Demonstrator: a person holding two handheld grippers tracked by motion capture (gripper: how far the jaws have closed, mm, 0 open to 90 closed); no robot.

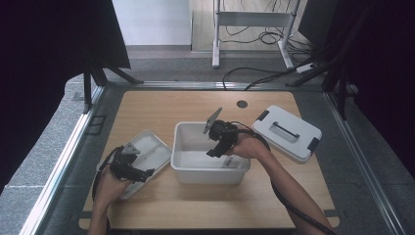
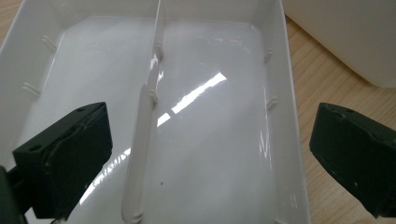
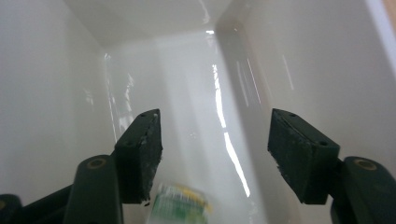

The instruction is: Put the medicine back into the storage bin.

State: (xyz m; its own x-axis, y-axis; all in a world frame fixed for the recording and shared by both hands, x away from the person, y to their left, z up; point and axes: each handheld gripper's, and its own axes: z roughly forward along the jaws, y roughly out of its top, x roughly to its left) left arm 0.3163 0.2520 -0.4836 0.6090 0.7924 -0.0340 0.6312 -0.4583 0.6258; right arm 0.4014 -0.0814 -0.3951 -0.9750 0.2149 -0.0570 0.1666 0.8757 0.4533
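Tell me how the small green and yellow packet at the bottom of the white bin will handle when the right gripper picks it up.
The packet is blurred, so this is a guess. It looks small and flat, so probably light. It lies on the glossy floor of the white bin, so it may slide if nudged. The right gripper has open jaws above it; the bin's close walls may cramp the grasp.

No legible text, brand, number or sign is showing anywhere. The small green-and-yellow printed packet (image 3: 180, 205), lying on the floor of the white plastic bin (image 3: 56, 93), is bearing print too blurred to read.
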